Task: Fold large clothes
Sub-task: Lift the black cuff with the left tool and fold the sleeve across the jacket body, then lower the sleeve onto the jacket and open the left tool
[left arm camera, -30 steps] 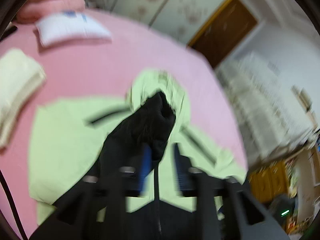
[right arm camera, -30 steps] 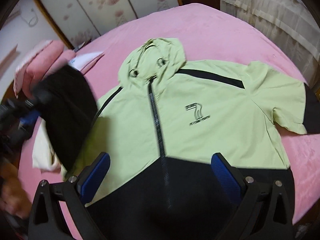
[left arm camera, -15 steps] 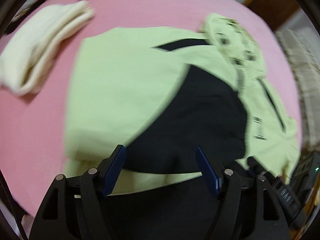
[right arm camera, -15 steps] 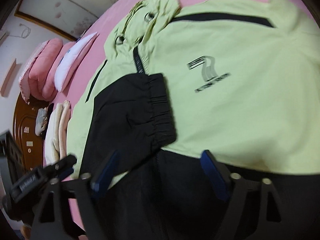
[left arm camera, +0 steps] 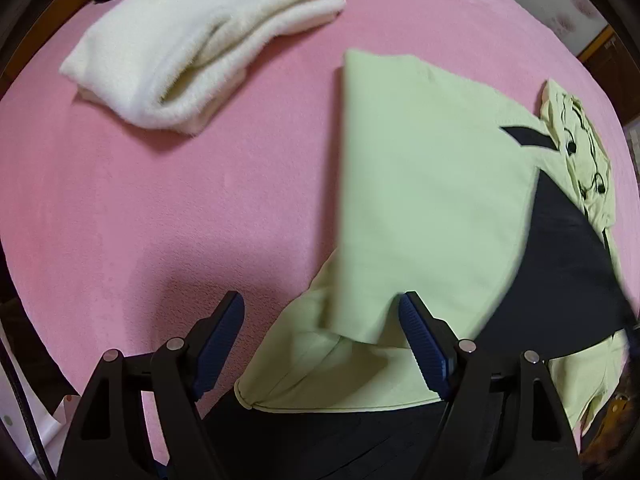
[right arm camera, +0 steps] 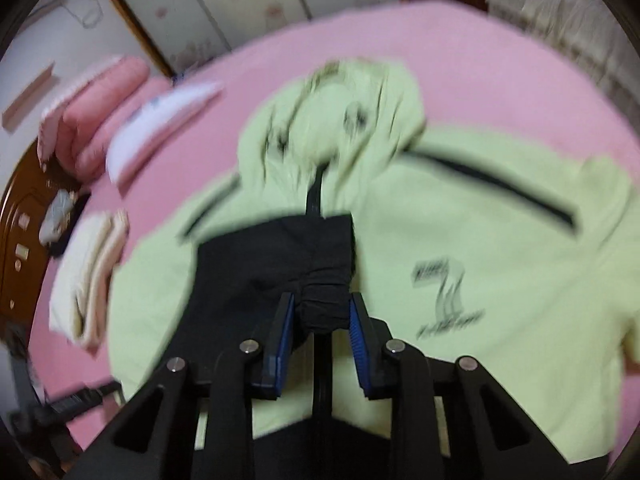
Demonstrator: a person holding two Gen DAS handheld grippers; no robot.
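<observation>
- A pink bed (left arm camera: 168,200) fills both views; flowered doors (right arm camera: 240,4) stand along the top of the right view.
- One green and black jacket (left arm camera: 432,200) lies flat at right, its sleeve (right arm camera: 280,264) folded over.
- One cream blanket (left arm camera: 192,48) sits upper left.
- Left gripper (left arm camera: 320,344) fingers wide apart; right gripper (right arm camera: 322,320) fingers pinch the black sleeve.

Not much to read here, honestly. The only marking we can find is the dark logo (right arm camera: 446,294) printed on the chest of the light green jacket (right arm camera: 500,264), right of centre in the right wrist view. It looks like a big stylised 7 with a line of lettering underneath, too blurred to read.
</observation>
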